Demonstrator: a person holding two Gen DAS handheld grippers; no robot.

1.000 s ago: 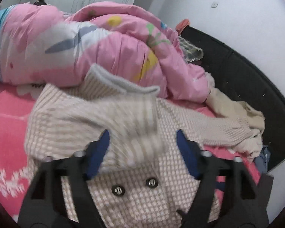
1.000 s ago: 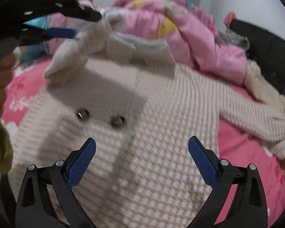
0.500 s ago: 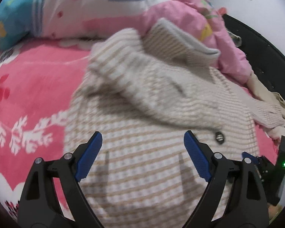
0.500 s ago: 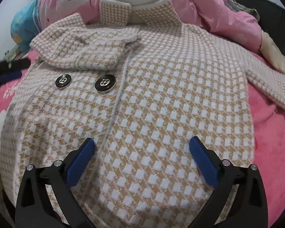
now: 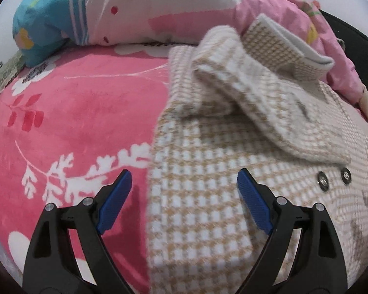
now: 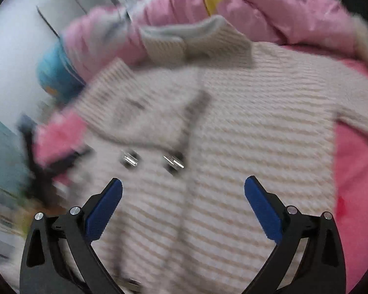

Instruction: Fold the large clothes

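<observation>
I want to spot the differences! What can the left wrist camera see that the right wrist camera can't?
Only the left wrist view shows the white flower and leaf print on the pink bedsheet, sharply.

Only the right wrist view, which is blurry, shows the coat's far sleeve stretched out sideways.

Both show the checked coat, its two dark buttons, its collar, the pink quilt, and open blue-padded jaws holding nothing: the left gripper, the right gripper.

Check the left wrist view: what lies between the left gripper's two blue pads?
In the left wrist view, the side edge of the checked coat runs between the open left gripper pads, with pink floral bedspread on the left of it. Neither pad touches the cloth.
</observation>
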